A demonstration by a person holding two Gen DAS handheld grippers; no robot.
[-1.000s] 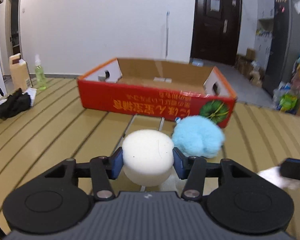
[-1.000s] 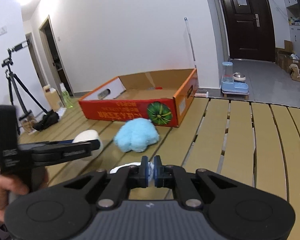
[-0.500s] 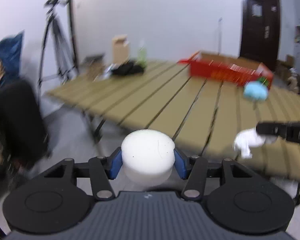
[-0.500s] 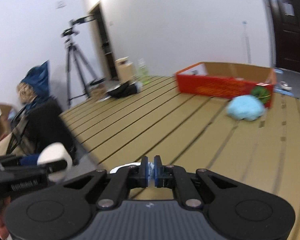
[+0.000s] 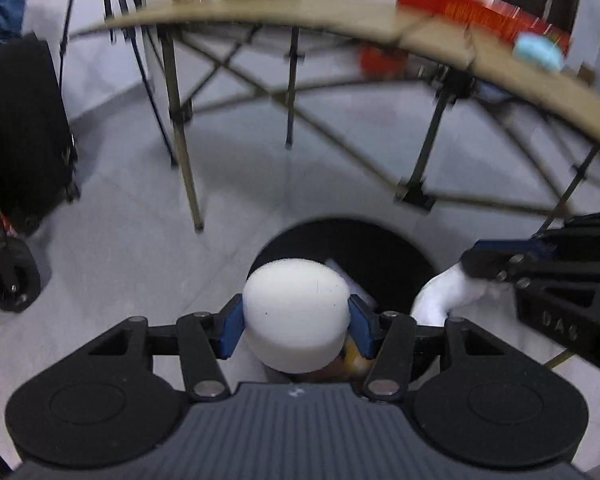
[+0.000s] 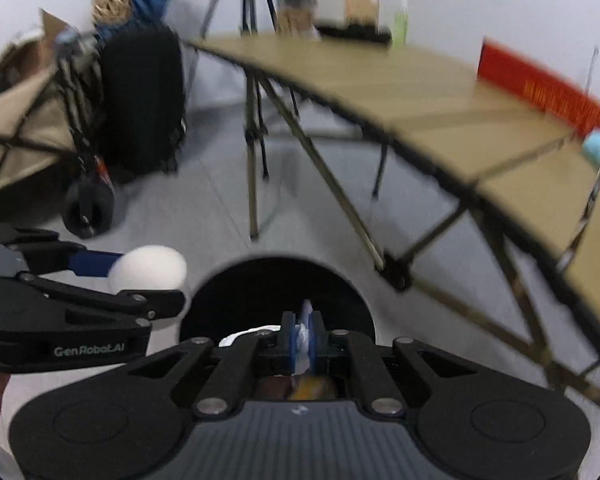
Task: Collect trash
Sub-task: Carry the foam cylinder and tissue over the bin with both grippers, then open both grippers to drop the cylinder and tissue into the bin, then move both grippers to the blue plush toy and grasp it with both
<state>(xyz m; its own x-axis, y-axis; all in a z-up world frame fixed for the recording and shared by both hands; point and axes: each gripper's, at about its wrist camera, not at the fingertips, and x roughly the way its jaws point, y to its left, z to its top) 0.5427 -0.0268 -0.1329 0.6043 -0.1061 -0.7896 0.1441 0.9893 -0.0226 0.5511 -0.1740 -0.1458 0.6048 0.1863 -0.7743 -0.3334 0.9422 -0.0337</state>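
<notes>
Table first: tan slats on crossed folding legs, sweeping across the top of both views, with a red box and a fluffy blue ball on it, both blurred. Whether the blue ball counts as trash I can't say; if it does, it is left to fetch.

Down on the pale grey floor sits the bin, round, black-lined, mouth wide open, and both tongs hang right over it! Something yellowish and a pale scrap show inside, so some rubbish looks to be in already.

Left gripper is clamped on the foam puck, a white, matte, round-edged disc, fine-pored, blue pads pressing either side. It sits above the near-left part of the bin mouth.

Right gripper is pinched almost closed on the tissue, a soft white crumpled wad; a thin sliver pokes up between its pads, and the rest droops below, over the bin's right rim in the left view.

So, by my reading: two pieces picked and carried, neither dropped yet. Letting go of both is the step in hand, and each looks well placed to fall in.
</notes>
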